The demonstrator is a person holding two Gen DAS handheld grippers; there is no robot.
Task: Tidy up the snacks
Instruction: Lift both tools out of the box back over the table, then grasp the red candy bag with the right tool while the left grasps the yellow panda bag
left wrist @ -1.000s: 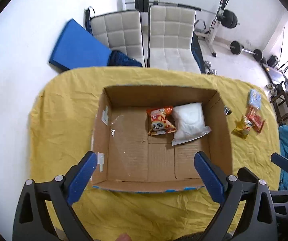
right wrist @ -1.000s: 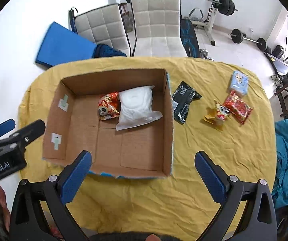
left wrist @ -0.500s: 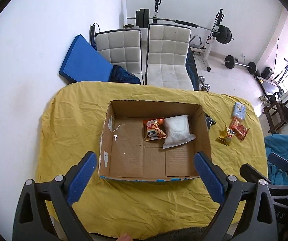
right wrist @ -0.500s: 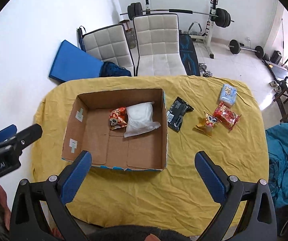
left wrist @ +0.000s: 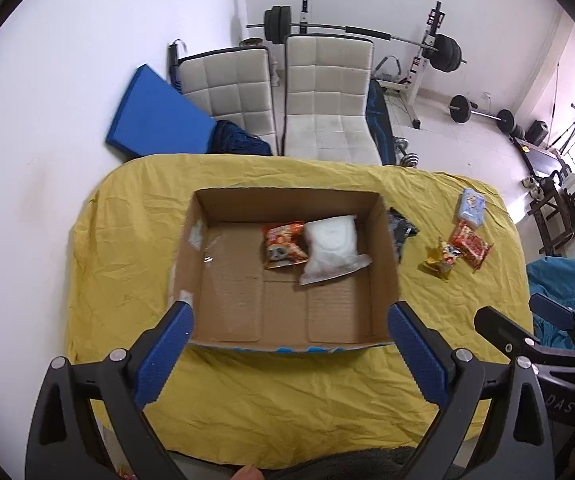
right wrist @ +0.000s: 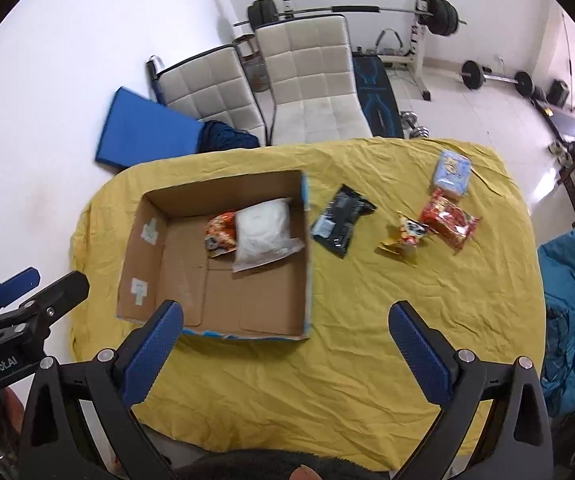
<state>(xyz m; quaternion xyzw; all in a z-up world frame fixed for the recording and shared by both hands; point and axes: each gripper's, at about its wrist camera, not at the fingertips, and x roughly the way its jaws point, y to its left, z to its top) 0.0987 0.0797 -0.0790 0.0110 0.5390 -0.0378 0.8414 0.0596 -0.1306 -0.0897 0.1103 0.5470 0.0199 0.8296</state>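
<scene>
Four snacks wait to the right of the box, nearest our right gripper (right wrist: pixel 285 322).

The black packet (right wrist: pixel 341 221) lies just beside the cardboard box (right wrist: pixel 143 240), long axis running near to far; we judge it comes next. Both the right and left gripper (left wrist: pixel 289 326) hang wide apart, holding nothing.

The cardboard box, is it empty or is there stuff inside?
Not empty. The cardboard box is open on top, and an orange snack packet and a white packet lie side by side near its far wall.
</scene>
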